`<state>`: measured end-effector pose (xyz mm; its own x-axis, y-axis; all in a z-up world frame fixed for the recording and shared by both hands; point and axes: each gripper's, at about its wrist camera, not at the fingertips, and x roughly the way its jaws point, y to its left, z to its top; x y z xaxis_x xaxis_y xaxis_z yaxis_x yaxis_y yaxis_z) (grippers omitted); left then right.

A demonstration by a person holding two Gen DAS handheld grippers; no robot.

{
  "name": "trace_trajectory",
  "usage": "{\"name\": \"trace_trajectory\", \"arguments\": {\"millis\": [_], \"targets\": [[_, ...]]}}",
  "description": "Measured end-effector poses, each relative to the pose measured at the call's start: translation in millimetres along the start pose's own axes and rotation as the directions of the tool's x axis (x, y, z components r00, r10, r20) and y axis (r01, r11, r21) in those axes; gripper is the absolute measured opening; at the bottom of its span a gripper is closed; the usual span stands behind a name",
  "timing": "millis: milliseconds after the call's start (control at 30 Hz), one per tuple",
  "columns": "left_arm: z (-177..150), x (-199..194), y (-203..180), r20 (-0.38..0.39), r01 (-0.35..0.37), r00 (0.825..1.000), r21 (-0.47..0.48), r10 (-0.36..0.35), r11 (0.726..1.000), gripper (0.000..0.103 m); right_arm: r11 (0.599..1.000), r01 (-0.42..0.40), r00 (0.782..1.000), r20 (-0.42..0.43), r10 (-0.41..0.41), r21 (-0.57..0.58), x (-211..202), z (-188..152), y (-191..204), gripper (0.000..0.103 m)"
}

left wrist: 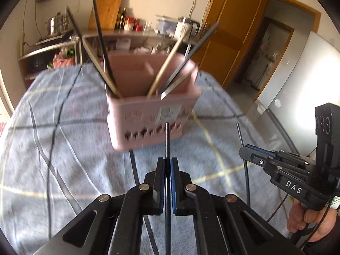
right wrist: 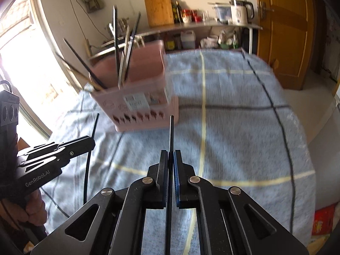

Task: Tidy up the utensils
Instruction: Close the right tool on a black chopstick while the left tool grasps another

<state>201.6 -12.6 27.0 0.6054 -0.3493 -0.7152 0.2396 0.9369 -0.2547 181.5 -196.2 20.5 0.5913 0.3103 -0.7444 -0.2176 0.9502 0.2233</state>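
— Clenched tight with the left gripper on a thin black chopstick, pinched partway along and pointing ahead at the pink holder.

— Same with the right gripper: closed on a second chopstick, held clear above the plaid cloth, near the holder but not over it yet.

— Looks light and stiff, going by how slim and straight. Probably slick as well; lacquer or plastic, hard to say through the blur.

— So likely to swivel between the pads if pinched at one narrow spot. Better to grip towards the middle, as now, than out at either end.

— And to tilt steeply down before dropping into a compartment. Already crowded in there with other sticks leaning outward.

— Might clip one of those on the way in. Could even nudge the holder across the cloth, being thin plastic by the look.

— Then best to lower gently, pick a gap, and let go only once well below the rim.
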Motion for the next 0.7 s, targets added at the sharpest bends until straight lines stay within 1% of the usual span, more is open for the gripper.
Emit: {"name": "trace_trajectory", "arguments": {"millis": [200, 333, 500, 700], "targets": [[25.6, -26.3, -2.6, 0.077, 0.007, 0.997, 0.026, -0.009, 1.000, 0.004, 1.000, -0.011, 0.996, 0.092, 0.014, -0.028, -28.2, 24.0, 8.9, 0.005], [41.3, -39.3, -2.7, 0.115, 0.002, 0.993, 0.040, -0.007, 0.999, 0.004, 0.999, -0.012, 0.989, 0.143, 0.020, -0.051, -42.4, 38.2, 14.6, 0.005], [50.9, -53.1, -2.3, 0.159, -0.001, 0.987, 0.049, -0.007, 0.999, 0.004, 0.998, -0.012, 0.984, 0.178, 0.023, -0.062, -52.4, 47.2, 17.3, 0.005], [47.8, -59.0, -2.5, 0.160, 0.003, 0.987, 0.052, -0.011, 0.999, 0.004, 0.998, -0.020, 0.981, 0.191, 0.032, -0.062, -59.2, 45.3, 17.8, 0.005]]}}
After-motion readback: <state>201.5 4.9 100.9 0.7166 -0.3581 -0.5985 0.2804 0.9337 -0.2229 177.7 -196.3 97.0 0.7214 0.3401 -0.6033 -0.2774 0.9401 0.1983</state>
